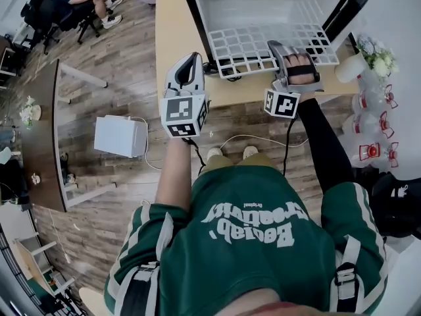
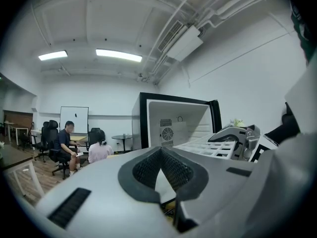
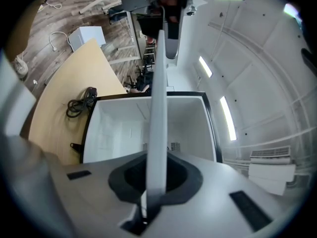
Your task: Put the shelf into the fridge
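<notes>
So the right claw (image 1: pixel 281 47) is clamping down on the front edge of the white grid shelf (image 1: pixel 260 45). In the right gripper view that edge is running straight up between the pads. The shelf is sitting level at the mouth of the open white fridge (image 1: pixel 197 18), with its back part reaching inside and its front part sticking out toward the person. The fridge is standing on the tan desk (image 1: pixel 171 38). The left claw (image 1: pixel 191 59) is hovering just beside the shelf's left front corner, jaws pressed together and holding nothing. A black cable (image 3: pixel 79 104) is lying coiled on the desk beside the fridge.
</notes>
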`<state>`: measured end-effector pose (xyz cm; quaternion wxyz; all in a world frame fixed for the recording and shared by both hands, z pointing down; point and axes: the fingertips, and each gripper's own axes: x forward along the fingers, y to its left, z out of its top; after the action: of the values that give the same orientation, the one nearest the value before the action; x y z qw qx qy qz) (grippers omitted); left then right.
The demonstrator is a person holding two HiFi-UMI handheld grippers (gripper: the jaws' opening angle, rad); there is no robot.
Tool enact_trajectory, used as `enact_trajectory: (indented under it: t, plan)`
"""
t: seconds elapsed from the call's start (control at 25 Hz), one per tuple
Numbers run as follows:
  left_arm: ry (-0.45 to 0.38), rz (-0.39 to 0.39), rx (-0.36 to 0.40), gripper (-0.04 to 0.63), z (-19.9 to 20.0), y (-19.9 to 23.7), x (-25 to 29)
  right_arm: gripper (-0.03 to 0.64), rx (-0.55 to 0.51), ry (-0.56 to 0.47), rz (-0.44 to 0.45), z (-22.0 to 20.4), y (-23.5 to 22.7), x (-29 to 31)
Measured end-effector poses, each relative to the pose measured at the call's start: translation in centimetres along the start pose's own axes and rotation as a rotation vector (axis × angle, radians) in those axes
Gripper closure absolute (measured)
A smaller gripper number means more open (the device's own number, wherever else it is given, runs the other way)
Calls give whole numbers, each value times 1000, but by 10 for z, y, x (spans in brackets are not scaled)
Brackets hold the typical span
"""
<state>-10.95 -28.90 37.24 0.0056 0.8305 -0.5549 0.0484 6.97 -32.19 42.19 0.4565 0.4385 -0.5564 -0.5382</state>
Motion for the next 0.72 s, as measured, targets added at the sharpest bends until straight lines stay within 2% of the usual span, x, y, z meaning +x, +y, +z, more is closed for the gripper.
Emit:
enact_trajectory:
  t: [0.32,0.72]
  plan:
    - [12,-37,19,595,-4,8,1,591,-53,87,-21,1,20,8]
    - [34,-80,42,595,-10,13,4,590,-73,117,-31,6,34,22]
